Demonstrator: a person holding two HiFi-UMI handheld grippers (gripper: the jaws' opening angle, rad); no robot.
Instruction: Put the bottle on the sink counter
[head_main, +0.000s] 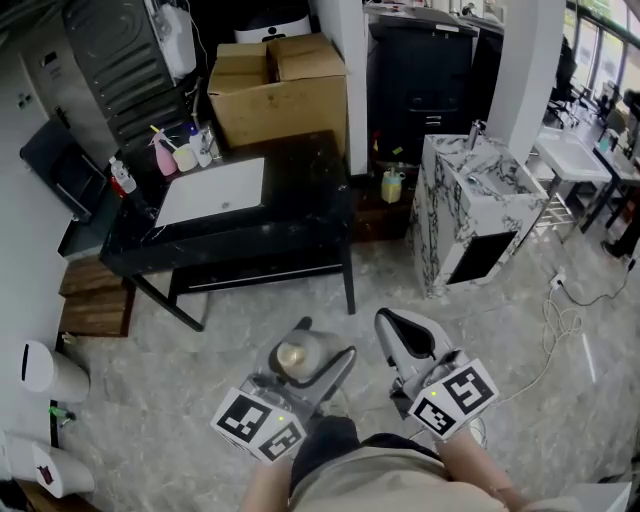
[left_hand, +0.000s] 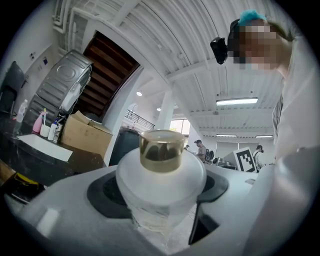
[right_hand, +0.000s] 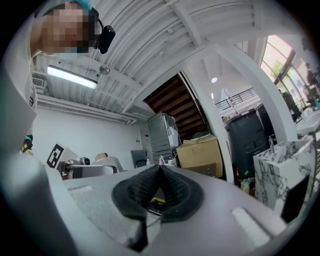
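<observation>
A frosted round bottle with a gold cap (head_main: 297, 355) stands upright between the jaws of my left gripper (head_main: 322, 340), low in the head view over the grey floor. In the left gripper view the bottle (left_hand: 160, 170) fills the middle, and the jaws are shut on its body. My right gripper (head_main: 392, 325) is just to its right, shut with nothing in it; its black pads (right_hand: 159, 187) meet. The black sink counter (head_main: 305, 195) with a white basin (head_main: 212, 190) lies ahead and to the left, well apart from both grippers.
Several toiletry bottles (head_main: 180, 152) stand at the basin's back left. A cardboard box (head_main: 278, 85) sits behind the counter. A marble-patterned cabinet (head_main: 470, 205) stands to the right, a small yellow bottle (head_main: 391, 185) beside it. A cable (head_main: 560, 310) trails on the floor.
</observation>
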